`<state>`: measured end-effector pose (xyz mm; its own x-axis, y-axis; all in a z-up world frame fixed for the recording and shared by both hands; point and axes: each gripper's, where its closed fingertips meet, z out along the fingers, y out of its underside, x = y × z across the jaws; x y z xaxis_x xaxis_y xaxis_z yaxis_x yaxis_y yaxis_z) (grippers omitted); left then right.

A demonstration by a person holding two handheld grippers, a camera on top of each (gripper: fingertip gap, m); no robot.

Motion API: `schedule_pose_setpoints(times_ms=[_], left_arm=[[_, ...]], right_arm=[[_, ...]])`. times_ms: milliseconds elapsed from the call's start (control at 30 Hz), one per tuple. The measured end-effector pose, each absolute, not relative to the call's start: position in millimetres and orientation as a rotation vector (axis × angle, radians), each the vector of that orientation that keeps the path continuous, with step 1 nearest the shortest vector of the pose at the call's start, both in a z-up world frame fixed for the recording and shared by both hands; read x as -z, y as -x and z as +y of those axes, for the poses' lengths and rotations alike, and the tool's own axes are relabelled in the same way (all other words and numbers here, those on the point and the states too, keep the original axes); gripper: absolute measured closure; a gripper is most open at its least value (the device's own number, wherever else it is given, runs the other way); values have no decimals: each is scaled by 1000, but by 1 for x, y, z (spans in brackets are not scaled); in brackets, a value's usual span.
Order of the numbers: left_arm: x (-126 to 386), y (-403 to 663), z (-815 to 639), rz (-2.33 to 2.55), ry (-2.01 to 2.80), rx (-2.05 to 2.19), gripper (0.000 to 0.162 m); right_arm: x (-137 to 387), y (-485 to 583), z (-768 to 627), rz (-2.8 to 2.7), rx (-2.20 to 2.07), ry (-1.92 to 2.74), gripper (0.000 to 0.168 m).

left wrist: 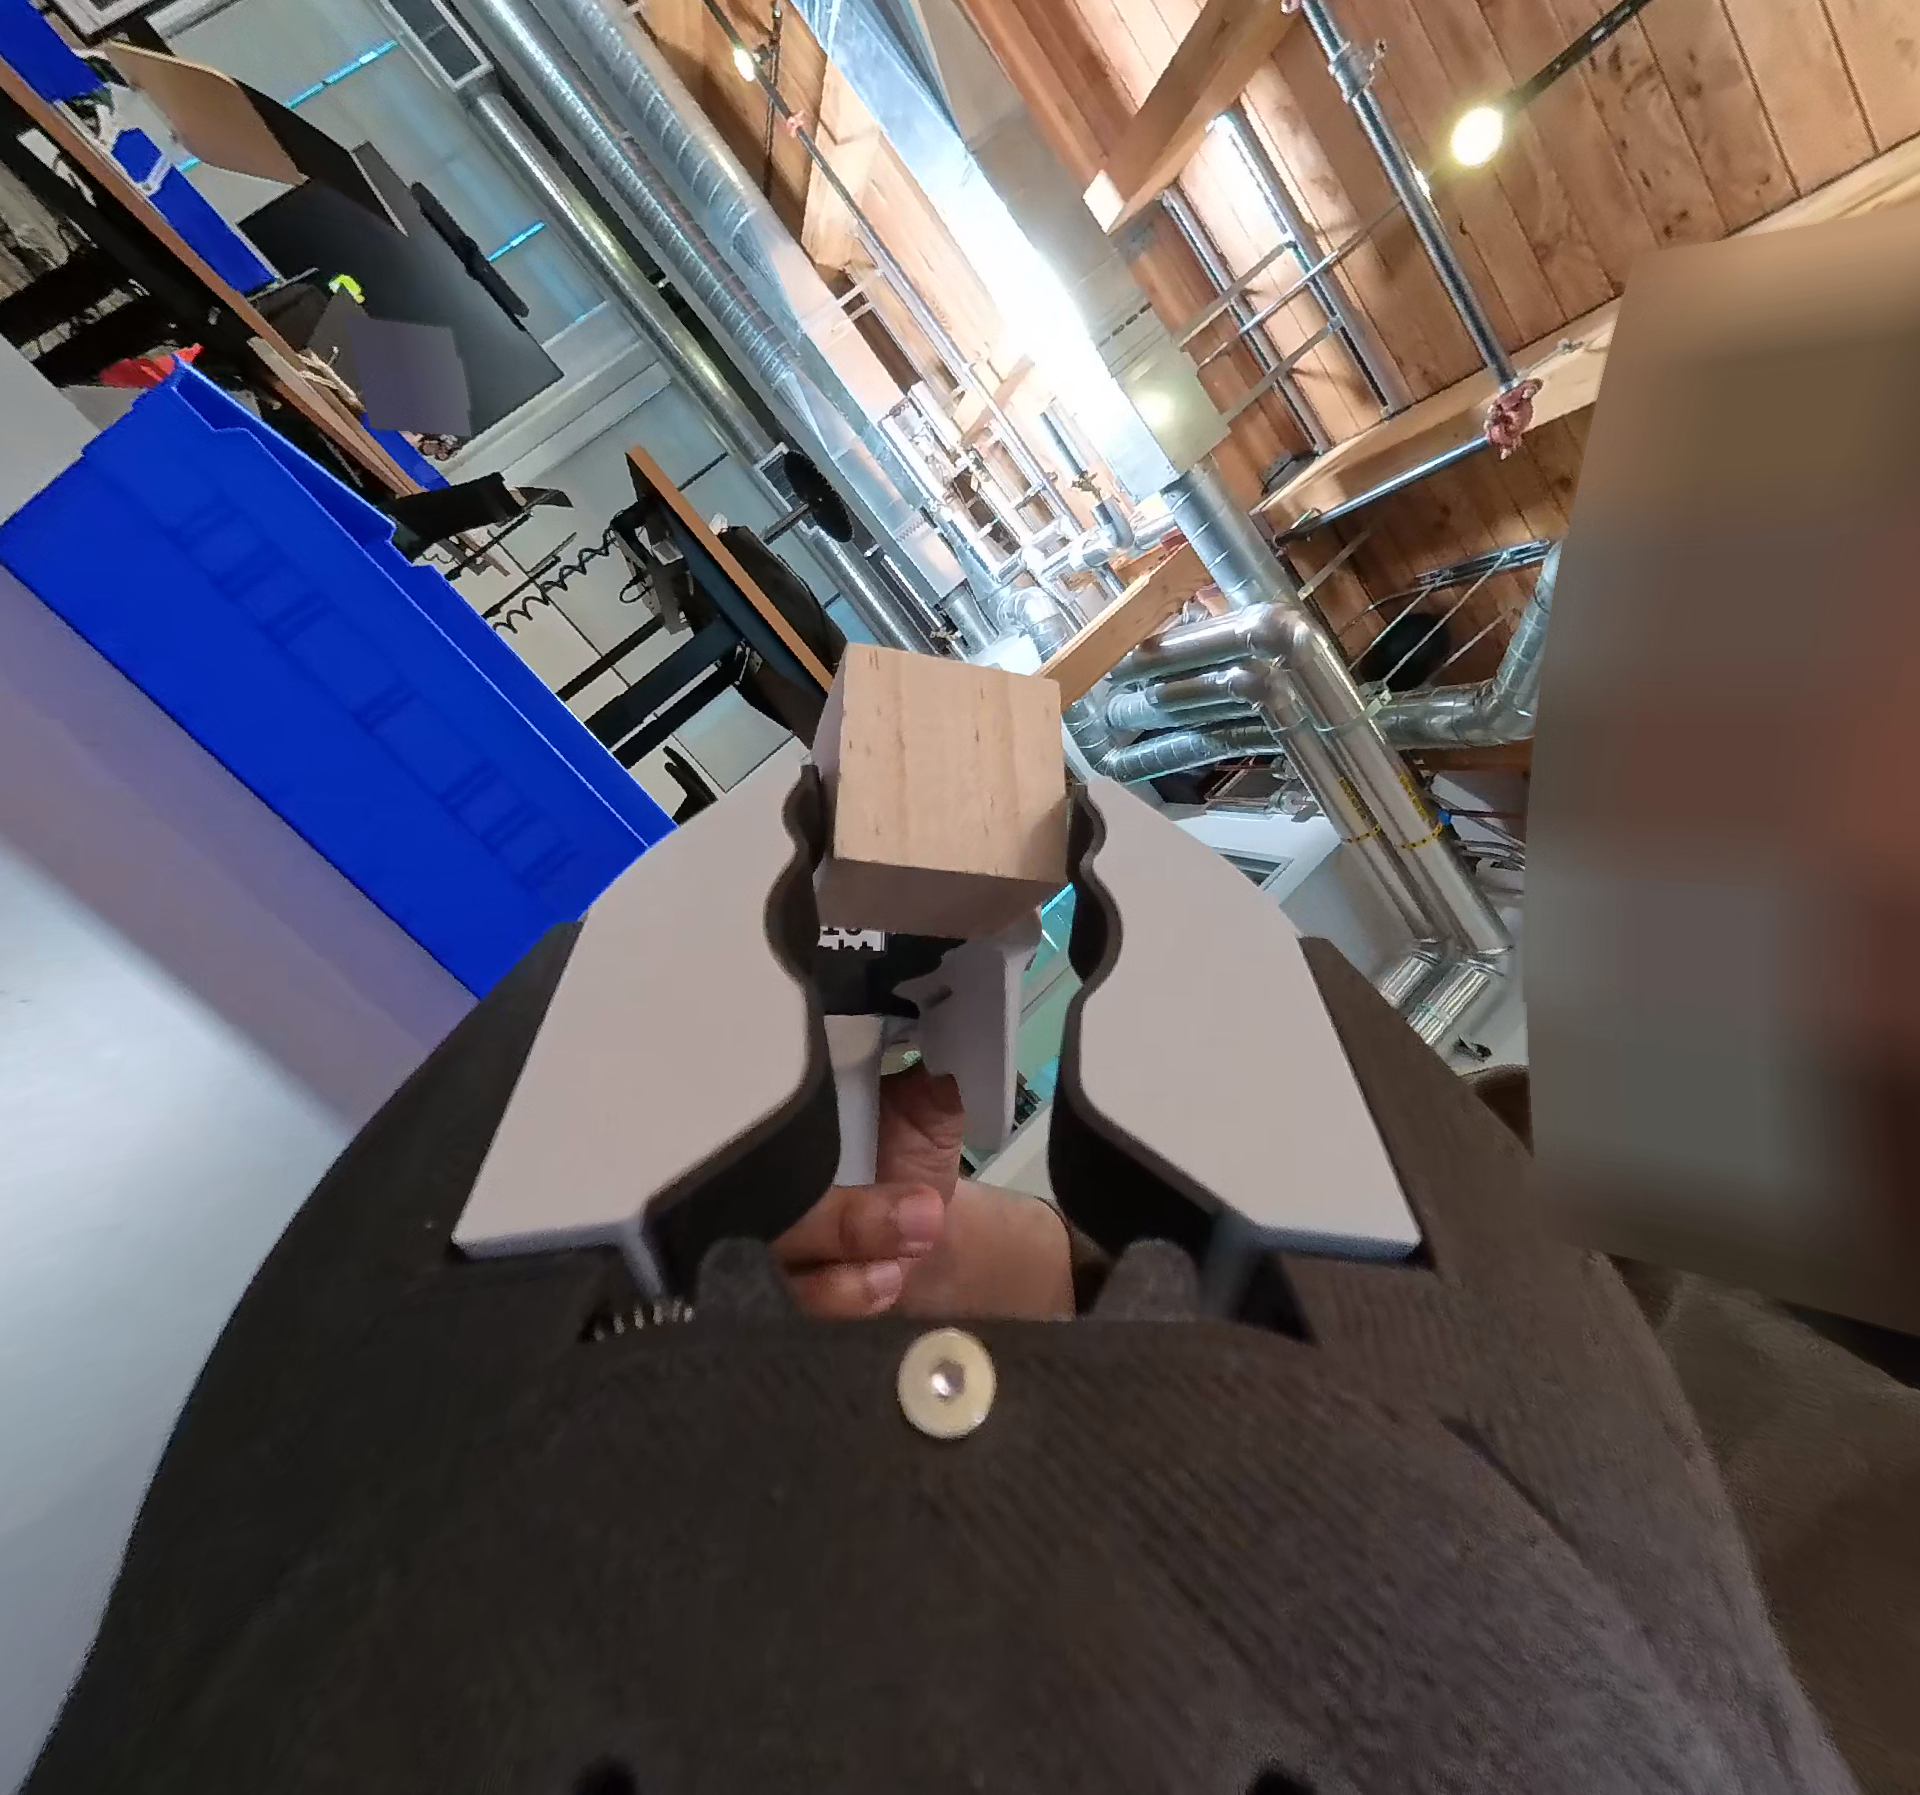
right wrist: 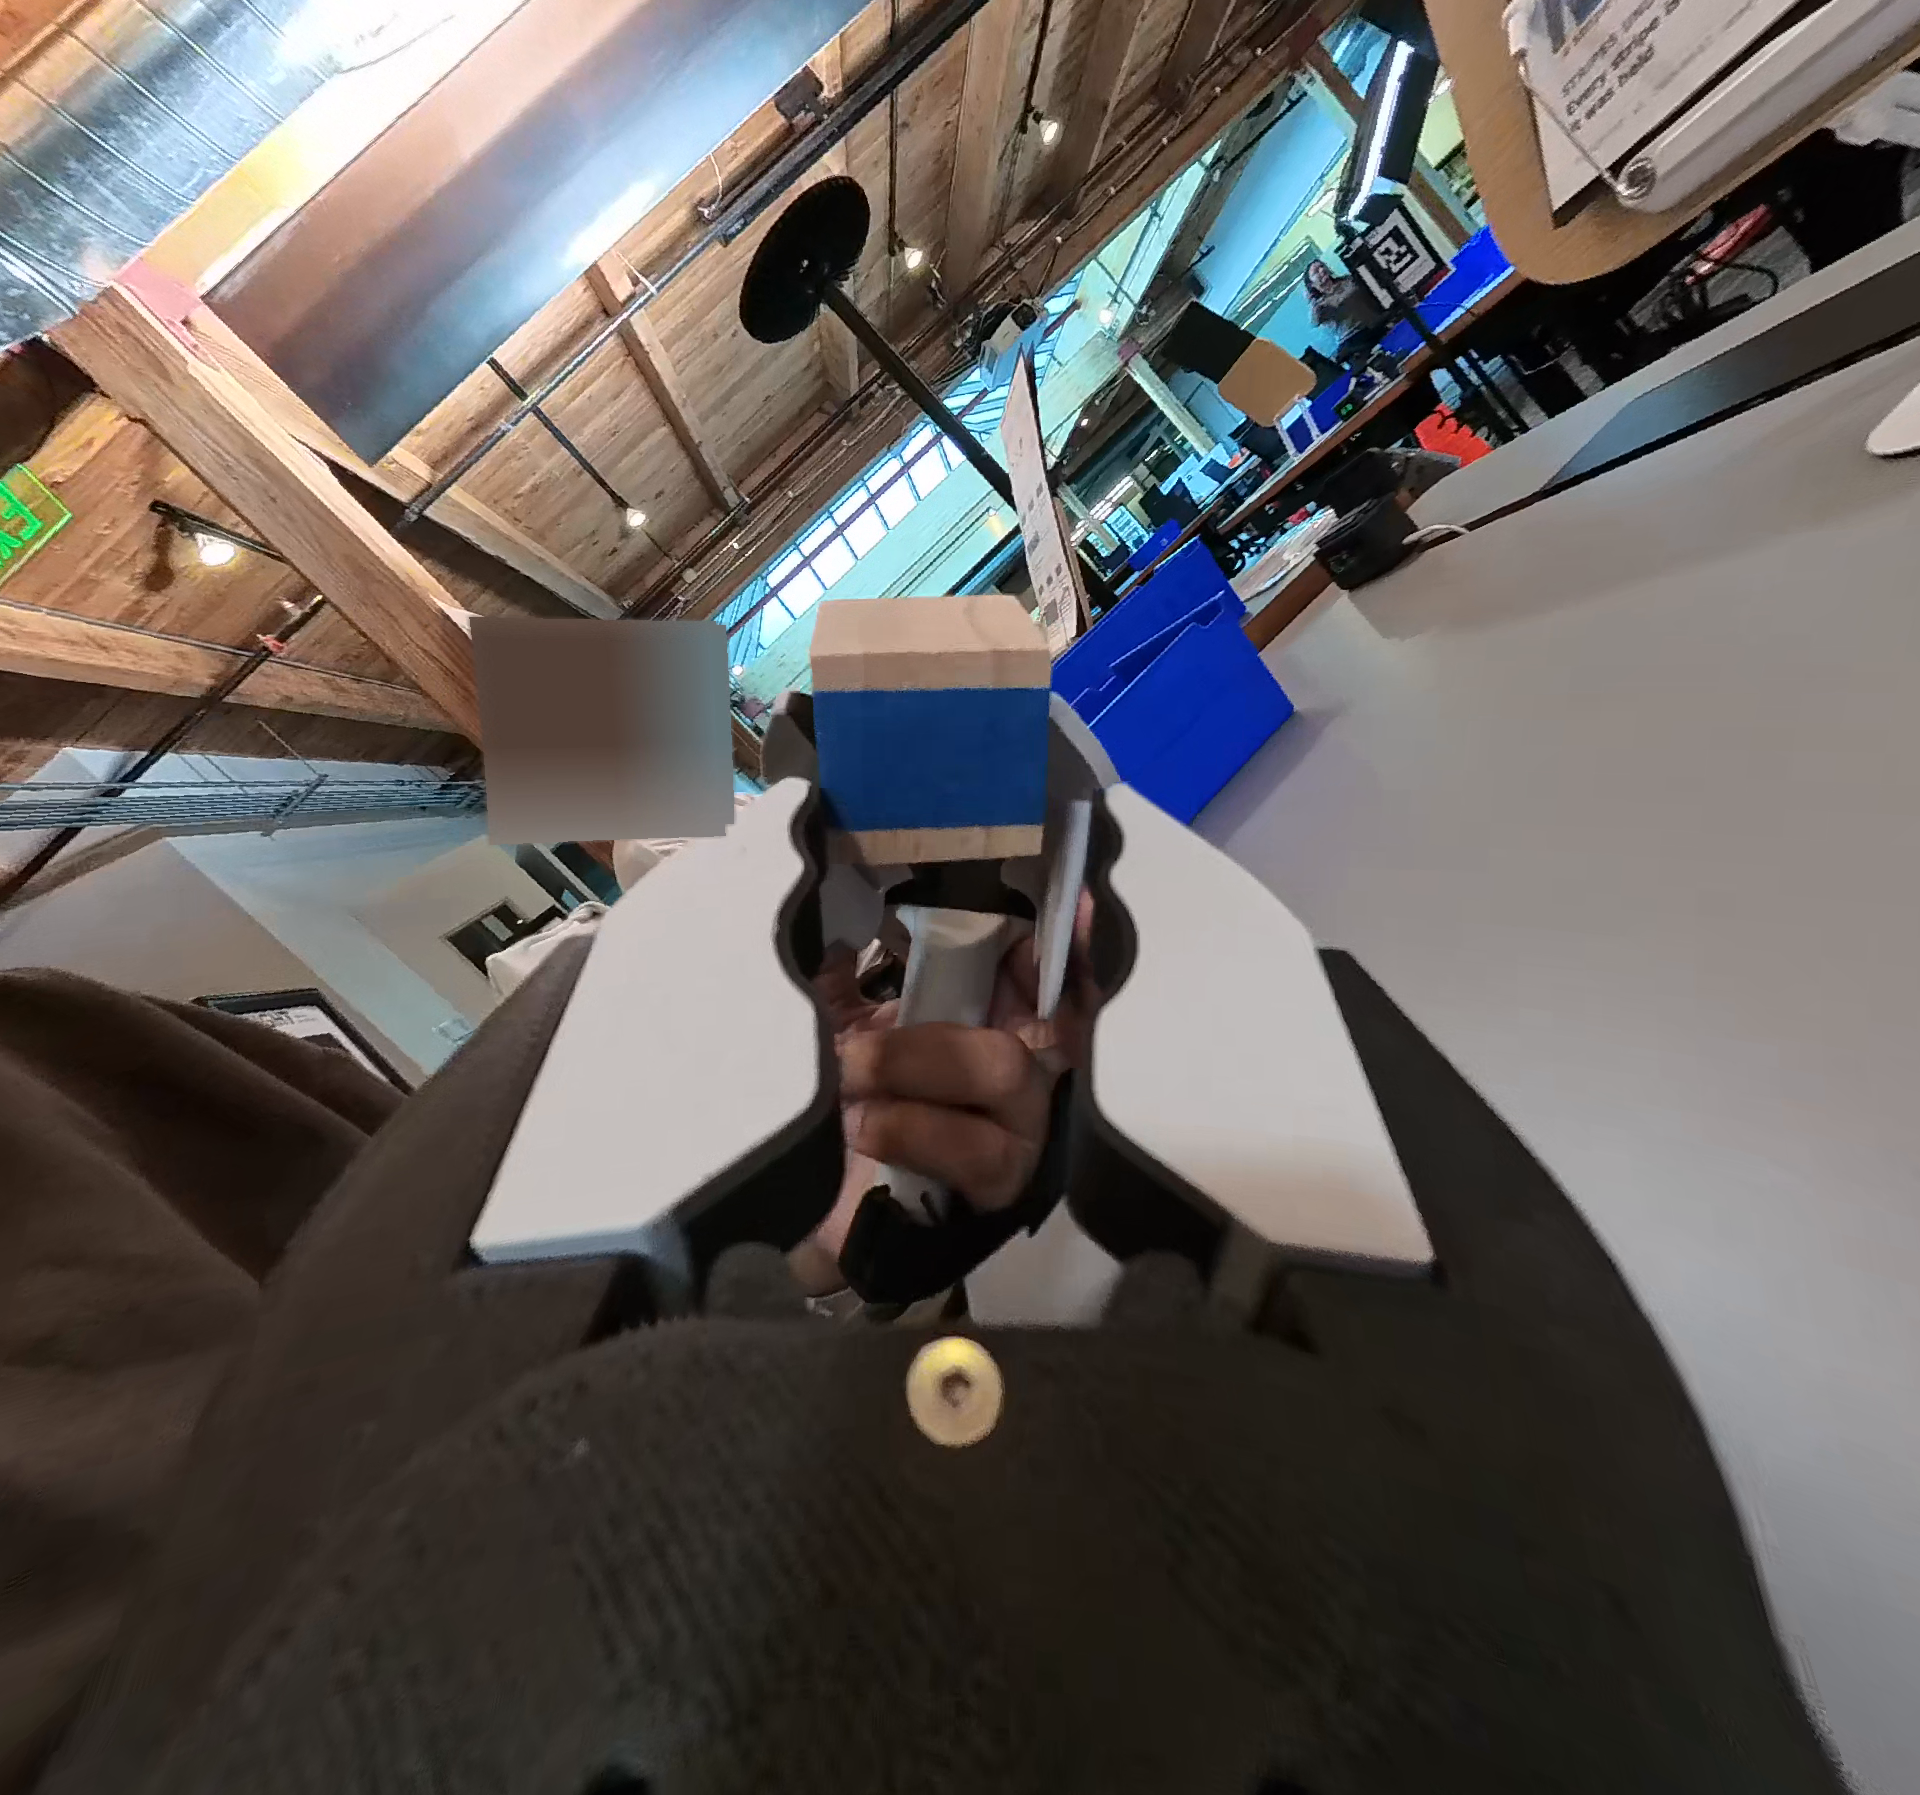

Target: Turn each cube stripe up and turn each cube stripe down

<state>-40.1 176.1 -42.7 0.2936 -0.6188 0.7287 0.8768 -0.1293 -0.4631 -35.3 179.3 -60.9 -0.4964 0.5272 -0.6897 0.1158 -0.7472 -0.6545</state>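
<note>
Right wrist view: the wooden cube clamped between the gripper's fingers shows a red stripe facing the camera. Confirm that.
Not quite. The right wrist view shows the wooden cube clamped in the right gripper with a blue stripe, not red, facing the camera.

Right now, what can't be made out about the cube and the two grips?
- Left wrist view: the cube shows only plain wood; its stripe faces away.
- Right wrist view: the other gripper's fingers are mostly hidden behind the cube.
- Both views: any other cubes lie outside the frame.
</note>
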Motion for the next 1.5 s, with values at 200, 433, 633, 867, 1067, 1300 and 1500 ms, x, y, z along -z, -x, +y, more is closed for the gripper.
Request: schedule_pose_setpoints(times_ms=[200,433,633,867,1067,1300,1500], left_arm=[[42,34,177,-284,1094,1336,117],[46,30,175,-239,1150,1322,115],[49,19,173,-168,1242,1296,118],[69,-7,180,-34,1481,1125,115],[94,-21,185,64,1641,1013,112],[103,-18,185,36,1670,1014,108],[105,-9,182,-4,1669,1005,106]], right_arm=[[53,31,178,-993,-2307,1364,127],[2,11,232,-941,-2081,1226,127],[-27,3,354,-1055,-1438,1266,127],[52,-10,555,-926,-660,1676,127],[161,-3,567,-1108,-492,2013,126],[190,0,570,-1155,-426,2072,126],[187,3,573,-1123,-407,2066,113]])
